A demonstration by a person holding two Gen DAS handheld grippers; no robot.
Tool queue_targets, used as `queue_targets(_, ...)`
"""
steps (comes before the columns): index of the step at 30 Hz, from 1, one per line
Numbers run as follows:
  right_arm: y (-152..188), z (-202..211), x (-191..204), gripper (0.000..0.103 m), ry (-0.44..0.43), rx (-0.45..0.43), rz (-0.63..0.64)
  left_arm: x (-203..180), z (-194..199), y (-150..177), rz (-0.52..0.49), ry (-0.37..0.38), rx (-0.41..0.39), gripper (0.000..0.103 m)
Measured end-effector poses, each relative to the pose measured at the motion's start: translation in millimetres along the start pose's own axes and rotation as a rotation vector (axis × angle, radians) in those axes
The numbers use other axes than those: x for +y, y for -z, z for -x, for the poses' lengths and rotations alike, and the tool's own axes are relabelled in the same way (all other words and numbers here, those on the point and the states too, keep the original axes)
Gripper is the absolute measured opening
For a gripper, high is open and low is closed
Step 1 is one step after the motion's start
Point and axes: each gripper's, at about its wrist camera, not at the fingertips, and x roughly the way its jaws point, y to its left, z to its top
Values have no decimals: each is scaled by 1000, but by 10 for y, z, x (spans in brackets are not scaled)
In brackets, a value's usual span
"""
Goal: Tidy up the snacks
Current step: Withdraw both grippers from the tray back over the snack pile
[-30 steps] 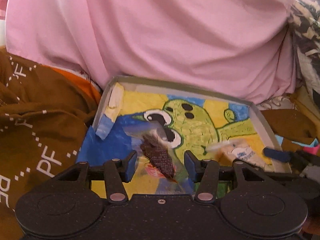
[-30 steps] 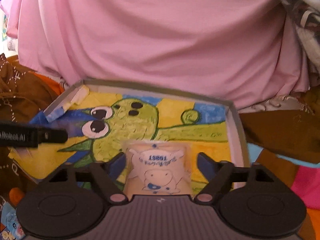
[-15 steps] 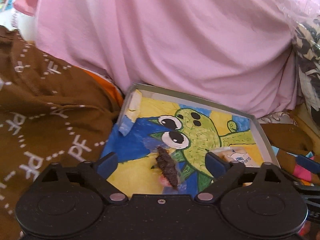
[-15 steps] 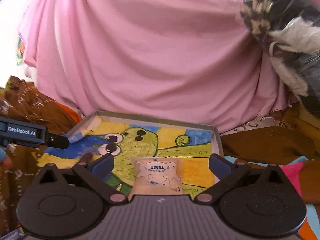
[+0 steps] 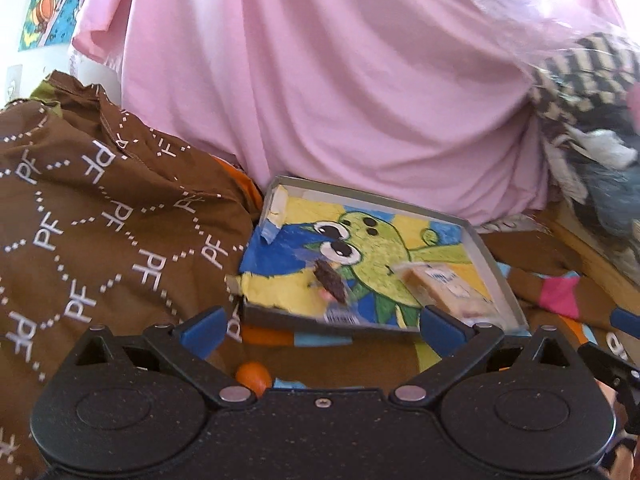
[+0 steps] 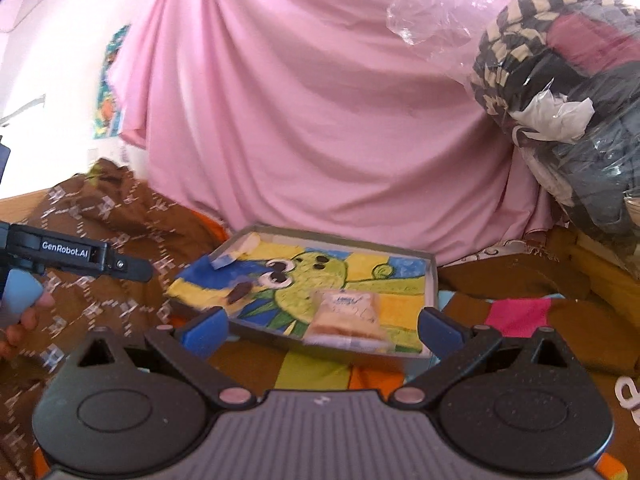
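Both grippers had backed off from the painted tray [image 5: 486, 258] within the last second. The left gripper [image 5: 320, 326] stood wide open and empty, its dark snack packet [image 5: 330, 286] lying inside on the left. The right gripper [image 6: 322, 328] gaped empty too (toast packet [image 6: 346, 314] down near the tray's front edge). Two snacks placed; next pickup looked due.

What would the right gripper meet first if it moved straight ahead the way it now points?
Probably the toast packet at the near edge of the painted tray; the open right gripper points at it, though depth is unclear.
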Motion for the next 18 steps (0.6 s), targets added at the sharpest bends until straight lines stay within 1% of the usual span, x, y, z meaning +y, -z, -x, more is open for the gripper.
queue_targets(4, 102, 226, 110, 103, -69, 43, 60, -48, 290, 166, -45, 19, -10, 102)
queue_targets(7, 216, 364, 204, 103, -141, 91, 126, -73, 490, 318, -94, 35, -6, 102)
queue_targets(9, 307, 441, 265, 103, -212, 137, 173, -83, 583, 431, -125, 52, 12, 102)
queue_targets(12, 460, 502, 351, 103, -337, 248, 239, -89, 695, 622, -164, 94, 61, 102)
queue_targets(15, 579, 526, 420, 103, -375, 317, 281, -91, 753, 796, -182, 119, 105, 102)
queue_targets(18, 662, 494, 415, 103, -383, 367, 274, -114, 774, 938, -197, 142, 149, 102)
